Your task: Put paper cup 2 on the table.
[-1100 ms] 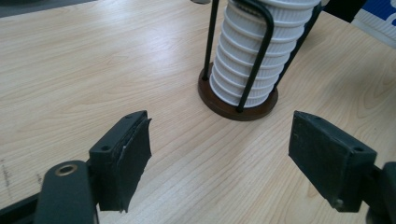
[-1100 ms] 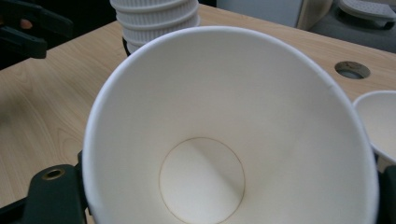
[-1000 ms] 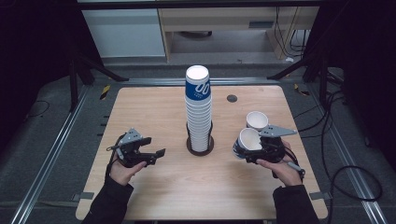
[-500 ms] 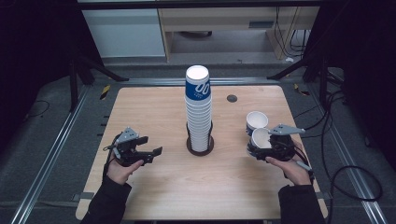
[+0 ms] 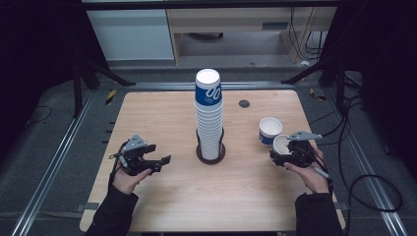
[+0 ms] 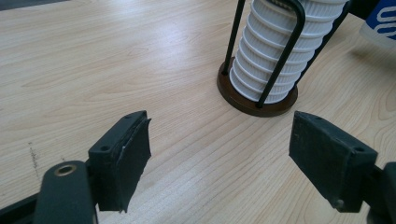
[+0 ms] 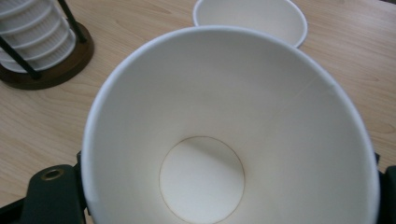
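Lab: framed table, trailing cables

White paper cup, upright, beside another cup.

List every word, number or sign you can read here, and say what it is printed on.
"00": white figures on the blue band of the top cup of the stack; possibly part of a logo.
Blue print on the cup standing on the table: too small to read.
Nothing else legible.

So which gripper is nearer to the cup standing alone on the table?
Right. The right gripper, holding another cup, is just beside the standing cup. The left gripper is far across the table, beyond the cup stack.
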A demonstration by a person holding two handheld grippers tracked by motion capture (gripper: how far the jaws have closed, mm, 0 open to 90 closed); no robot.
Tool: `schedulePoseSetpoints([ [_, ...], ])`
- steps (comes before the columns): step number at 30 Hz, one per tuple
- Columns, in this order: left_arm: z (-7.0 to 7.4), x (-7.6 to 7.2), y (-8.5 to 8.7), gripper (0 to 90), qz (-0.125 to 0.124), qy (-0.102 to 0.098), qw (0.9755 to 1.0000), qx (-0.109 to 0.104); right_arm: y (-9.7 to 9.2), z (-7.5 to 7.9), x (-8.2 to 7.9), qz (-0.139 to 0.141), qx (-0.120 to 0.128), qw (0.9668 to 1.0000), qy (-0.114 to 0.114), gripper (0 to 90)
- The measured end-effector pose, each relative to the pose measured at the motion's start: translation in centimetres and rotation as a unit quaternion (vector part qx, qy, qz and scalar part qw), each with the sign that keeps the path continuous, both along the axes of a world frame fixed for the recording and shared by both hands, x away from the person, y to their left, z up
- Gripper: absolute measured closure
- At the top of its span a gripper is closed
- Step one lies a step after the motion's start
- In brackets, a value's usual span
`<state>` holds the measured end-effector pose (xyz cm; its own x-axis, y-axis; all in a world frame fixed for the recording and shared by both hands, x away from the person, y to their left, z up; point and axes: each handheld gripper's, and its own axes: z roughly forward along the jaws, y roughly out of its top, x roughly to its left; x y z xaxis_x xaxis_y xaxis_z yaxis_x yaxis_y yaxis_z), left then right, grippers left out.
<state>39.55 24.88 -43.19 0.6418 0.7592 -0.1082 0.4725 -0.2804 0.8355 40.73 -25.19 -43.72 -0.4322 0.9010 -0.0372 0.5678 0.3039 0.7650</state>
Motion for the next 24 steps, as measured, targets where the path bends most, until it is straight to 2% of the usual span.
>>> schedulePoseSetpoints([
  [7, -0.1, 0.1, 0.0, 20.0, 0.001, 0.002, 1.0000, 0.004, -0.6, -1.1, 0.8, -0.021, -0.015, 0.9995, 0.018, 17.8],
  [9, -0.2, 0.1, 0.0, 20.0, 0.002, 0.002, 1.0000, 0.004, -0.8, -1.4, 1.0, -0.026, -0.012, 0.9994, 0.021, 17.8],
  [18, -0.4, 0.3, 0.1, 20.0, 0.006, 0.006, 0.9999, 0.006, -1.2, -2.2, 2.0, -0.045, -0.033, 0.9979, 0.032, 17.4],
  [24, -0.6, 0.3, 0.0, 19.9, 0.004, 0.009, 0.9999, 0.012, -1.1, -2.6, 2.3, -0.046, -0.039, 0.9974, 0.041, 17.0],
])
